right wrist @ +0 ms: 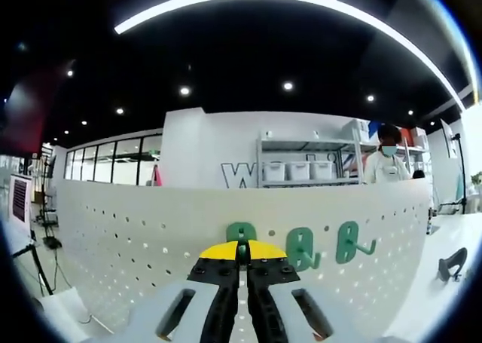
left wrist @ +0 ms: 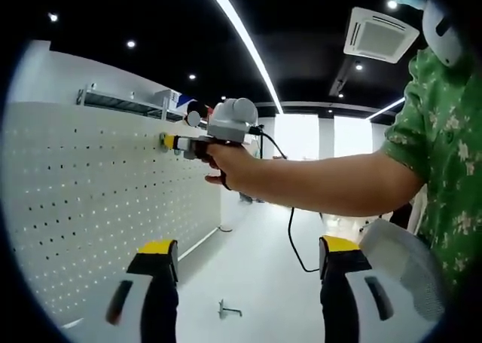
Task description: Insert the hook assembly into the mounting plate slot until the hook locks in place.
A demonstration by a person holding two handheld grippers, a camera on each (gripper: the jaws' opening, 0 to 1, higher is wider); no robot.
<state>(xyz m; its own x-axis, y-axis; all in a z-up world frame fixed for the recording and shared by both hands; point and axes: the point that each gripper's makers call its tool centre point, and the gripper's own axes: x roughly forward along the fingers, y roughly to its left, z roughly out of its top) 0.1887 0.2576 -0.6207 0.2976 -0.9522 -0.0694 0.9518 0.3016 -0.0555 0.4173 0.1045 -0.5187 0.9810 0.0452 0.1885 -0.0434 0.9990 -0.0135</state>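
The white pegboard [left wrist: 98,207] is the largest item. In the left gripper view it runs along the left side as an upright perforated panel above a white tabletop [left wrist: 256,283]. In the right gripper view the same pegboard [right wrist: 151,245] spans the frame ahead of the jaws.

A person in a green patterned shirt [left wrist: 444,147] stands at the right of the left gripper view, one arm extended toward the board. The person's hand [left wrist: 233,166] holds the right hand-held gripper [left wrist: 167,142], whose yellow tip is at the pegboard face, near its upper edge.

The left hand-held gripper [left wrist: 248,264] has its jaws spread wide apart, with nothing between them, above the tabletop.

In the right gripper view, the right hand-held gripper [right wrist: 242,258] has its jaws drawn together on a green hook assembly [right wrist: 242,237], which sits against the pegboard. Two further green hooks [right wrist: 301,249] and [right wrist: 350,243] hang on the board just to its right, in a row.

A small metal hook [left wrist: 228,310] lies on the tabletop between the left gripper's jaws, well apart from the board.

A second person [right wrist: 388,162] stands behind the pegboard near shelving [right wrist: 301,162].
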